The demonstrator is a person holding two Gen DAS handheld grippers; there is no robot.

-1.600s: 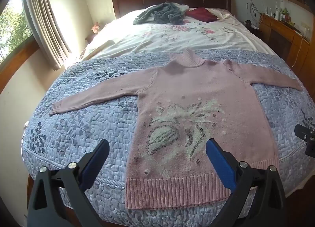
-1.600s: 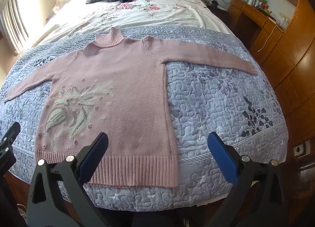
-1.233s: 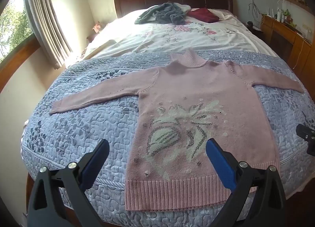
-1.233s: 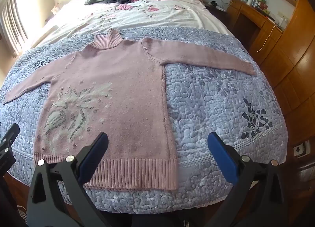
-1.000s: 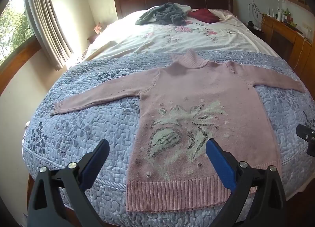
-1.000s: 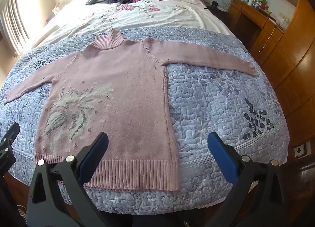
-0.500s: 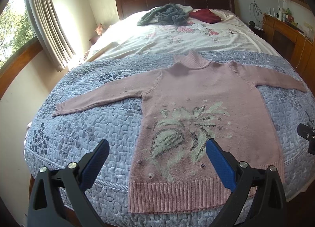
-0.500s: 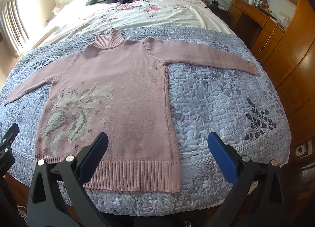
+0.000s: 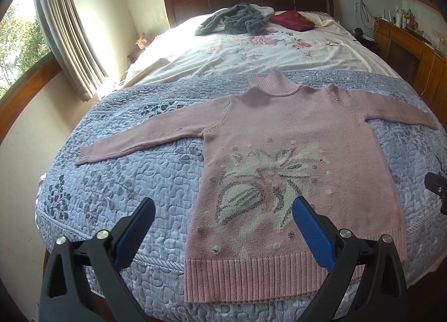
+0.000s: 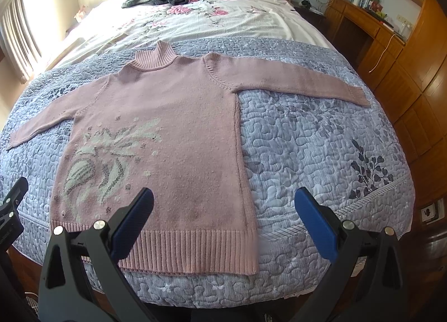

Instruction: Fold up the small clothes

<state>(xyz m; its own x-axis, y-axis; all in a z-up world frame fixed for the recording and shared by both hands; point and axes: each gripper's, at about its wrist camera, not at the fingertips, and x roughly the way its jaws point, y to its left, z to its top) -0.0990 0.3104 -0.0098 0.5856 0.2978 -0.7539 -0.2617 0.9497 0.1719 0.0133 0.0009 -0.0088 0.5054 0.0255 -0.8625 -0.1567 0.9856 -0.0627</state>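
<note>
Left wrist view: pink sweater [image 9: 290,137] lies flat, unfolded on the bed [image 9: 134,182], both tools wide, left tool [image 9: 223,218] and right tool [image 10: 223,210] empty, so folding hasn't started.

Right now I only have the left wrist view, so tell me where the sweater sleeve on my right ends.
Observer: The right sleeve cuff lies flat on the quilt, short of the bed's side edge.
Operator: Report the right gripper.
Observer: The right gripper is open and empty, above the sweater near its hem.
Operator: Check the hem corner on that side.
Observer: That hem corner lies flat and unfolded, close to the quilt's foot edge.
</note>
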